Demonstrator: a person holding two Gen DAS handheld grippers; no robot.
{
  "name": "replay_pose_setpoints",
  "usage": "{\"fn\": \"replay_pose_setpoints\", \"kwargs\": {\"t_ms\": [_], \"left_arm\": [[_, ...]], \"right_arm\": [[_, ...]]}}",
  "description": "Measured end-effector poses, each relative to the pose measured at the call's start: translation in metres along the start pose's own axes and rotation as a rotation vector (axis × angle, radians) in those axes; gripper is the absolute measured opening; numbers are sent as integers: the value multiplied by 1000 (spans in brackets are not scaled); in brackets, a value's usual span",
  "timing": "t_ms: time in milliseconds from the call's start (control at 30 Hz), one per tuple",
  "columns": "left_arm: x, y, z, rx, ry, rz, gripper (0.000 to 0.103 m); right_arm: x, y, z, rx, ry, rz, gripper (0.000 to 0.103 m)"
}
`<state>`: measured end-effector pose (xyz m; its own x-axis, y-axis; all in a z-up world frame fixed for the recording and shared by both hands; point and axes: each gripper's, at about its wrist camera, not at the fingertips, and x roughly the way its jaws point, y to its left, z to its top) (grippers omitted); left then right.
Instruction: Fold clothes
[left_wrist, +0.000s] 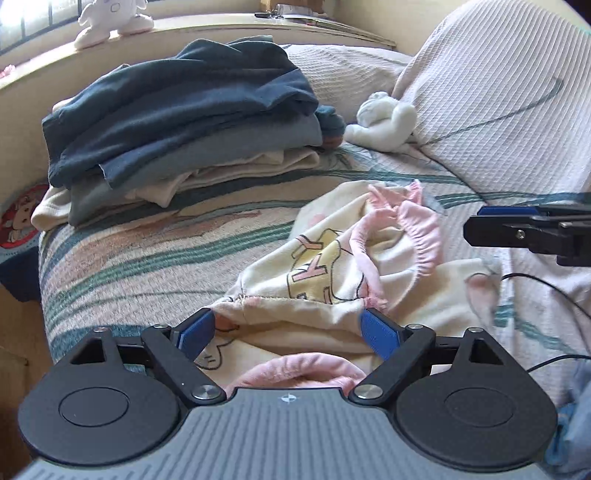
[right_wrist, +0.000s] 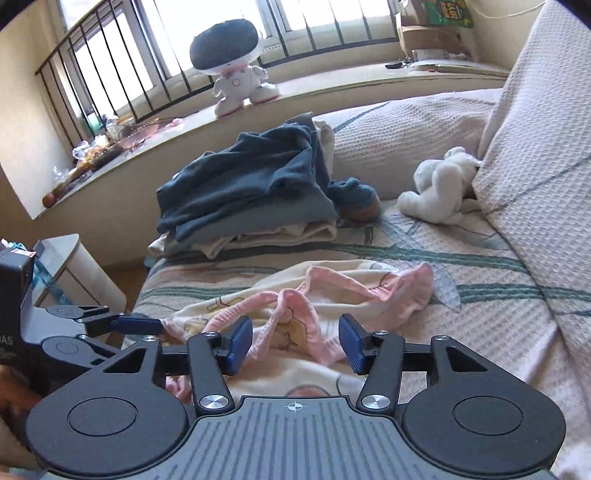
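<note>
**Both tools open over the garment**

From the left wrist, our left tool (left_wrist: 288, 334) gapes wide, gripping nothing, over the cream-and-pink garment (left_wrist: 369, 273) crumpled on the bed (left_wrist: 147, 254).

From the right wrist, our right tool (right_wrist: 295, 343) hangs open and empty too. We judge folding is not yet begun; next, pinch an edge.

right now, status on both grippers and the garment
Left gripper open, right gripper open. Cream-and-pink garment crumpled, unfolded, ungrasped. Folded stack behind, clear.

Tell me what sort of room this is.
Most likely a bedroom, perhaps a child's: a bed with a patterned cover and a pillow, a stack of folded clothes on it, and a toy figure on the windowsill.
</note>
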<state>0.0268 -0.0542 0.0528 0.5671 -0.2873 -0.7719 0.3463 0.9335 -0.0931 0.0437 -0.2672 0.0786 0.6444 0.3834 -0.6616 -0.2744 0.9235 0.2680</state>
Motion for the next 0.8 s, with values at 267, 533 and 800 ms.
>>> {"fn": "replay_pose_setpoints", "kwargs": {"t_ms": [267,533,800], "left_arm": [[-2,27,2,-123,-28,-78,5],[-56,61,6,-216,-143,-49,5],[-114,120,-9,-355,-258,219,2]], "right_arm": [[37,-1,0,-24,55,-8,52],[52,14,22,-94,12,-2,2],[46,75,95,-196,-209,184,3]]}}
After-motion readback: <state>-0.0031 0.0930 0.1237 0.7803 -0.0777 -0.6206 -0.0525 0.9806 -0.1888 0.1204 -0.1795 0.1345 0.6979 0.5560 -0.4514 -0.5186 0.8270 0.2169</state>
